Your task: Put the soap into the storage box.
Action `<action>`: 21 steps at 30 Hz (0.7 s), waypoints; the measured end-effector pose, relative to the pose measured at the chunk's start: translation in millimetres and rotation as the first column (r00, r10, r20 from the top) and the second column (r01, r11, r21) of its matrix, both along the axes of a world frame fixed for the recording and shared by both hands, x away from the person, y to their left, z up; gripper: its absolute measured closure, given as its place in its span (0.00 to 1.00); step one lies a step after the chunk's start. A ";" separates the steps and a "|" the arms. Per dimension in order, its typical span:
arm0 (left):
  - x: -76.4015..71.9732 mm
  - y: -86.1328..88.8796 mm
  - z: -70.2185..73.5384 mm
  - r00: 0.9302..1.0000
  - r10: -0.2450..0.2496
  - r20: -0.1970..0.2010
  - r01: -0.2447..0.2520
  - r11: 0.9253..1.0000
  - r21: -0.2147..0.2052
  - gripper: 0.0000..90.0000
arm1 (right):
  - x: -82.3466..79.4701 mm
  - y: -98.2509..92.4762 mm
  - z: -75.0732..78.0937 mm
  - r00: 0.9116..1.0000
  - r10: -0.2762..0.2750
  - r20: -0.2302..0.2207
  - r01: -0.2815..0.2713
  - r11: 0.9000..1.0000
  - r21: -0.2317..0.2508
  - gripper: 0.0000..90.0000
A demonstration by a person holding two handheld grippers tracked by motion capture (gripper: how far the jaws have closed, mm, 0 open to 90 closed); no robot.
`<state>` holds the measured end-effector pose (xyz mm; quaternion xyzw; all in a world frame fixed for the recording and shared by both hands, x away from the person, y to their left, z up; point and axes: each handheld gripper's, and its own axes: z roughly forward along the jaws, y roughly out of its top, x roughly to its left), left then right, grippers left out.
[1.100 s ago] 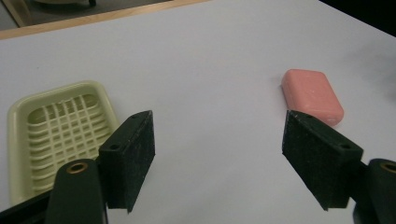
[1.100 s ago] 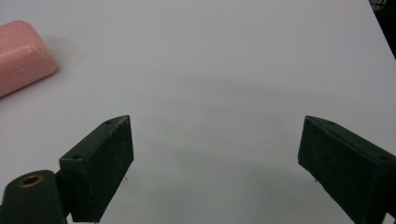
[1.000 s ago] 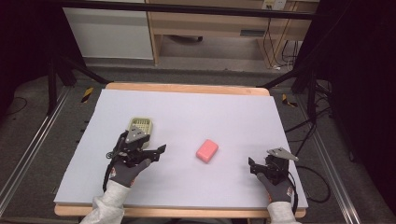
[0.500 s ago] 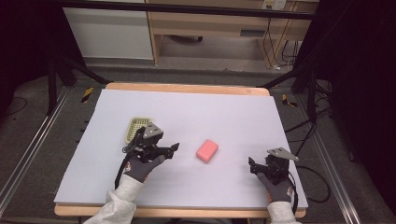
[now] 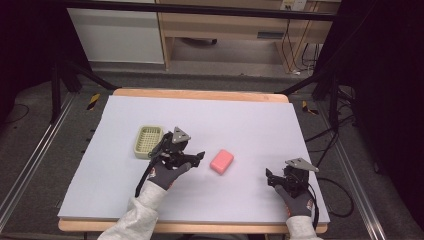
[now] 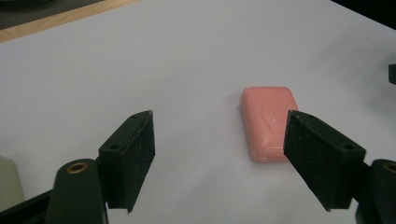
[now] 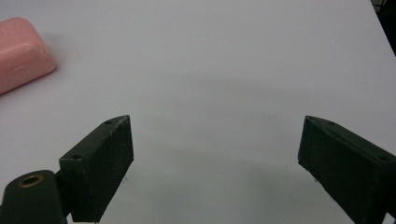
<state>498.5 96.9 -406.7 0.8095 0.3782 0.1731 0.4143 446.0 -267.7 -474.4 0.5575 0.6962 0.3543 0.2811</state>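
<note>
Left gripper [image 5: 196, 157] jaws wide open, empty, have just been opening further; pink soap bar [image 6: 267, 122] lies ahead, nearer the right-hand jaw, not yet between them. Judgement: approach-to-grasp.
Do well: shift sideways until soap is centred, straddle narrow sides, lower to worktop [image 5: 250, 120], then close.
Right gripper [image 5: 270, 178] jaws wide open, empty, well right of soap.
Green basket [image 5: 148, 140] left of soap.
Count: soap 1, basket 1, grippers 2.
</note>
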 end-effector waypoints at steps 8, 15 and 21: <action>2.3 -12.2 0.2 1.000 -0.021 0.005 0.020 1.000 0.024 0.27 | 0.3 0.0 -0.1 1.000 0.002 -0.001 -0.002 1.000 0.000 0.12; 2.8 -22.1 1.9 0.999 -0.048 0.004 0.048 0.998 0.043 0.27 | 0.2 0.3 0.1 1.000 0.005 -0.003 -0.005 1.000 -0.006 0.12; 4.9 -33.3 -0.8 0.998 -0.065 -0.006 0.065 0.996 0.059 0.26 | 0.2 1.6 0.2 1.000 0.015 -0.001 -0.015 1.000 -0.011 0.12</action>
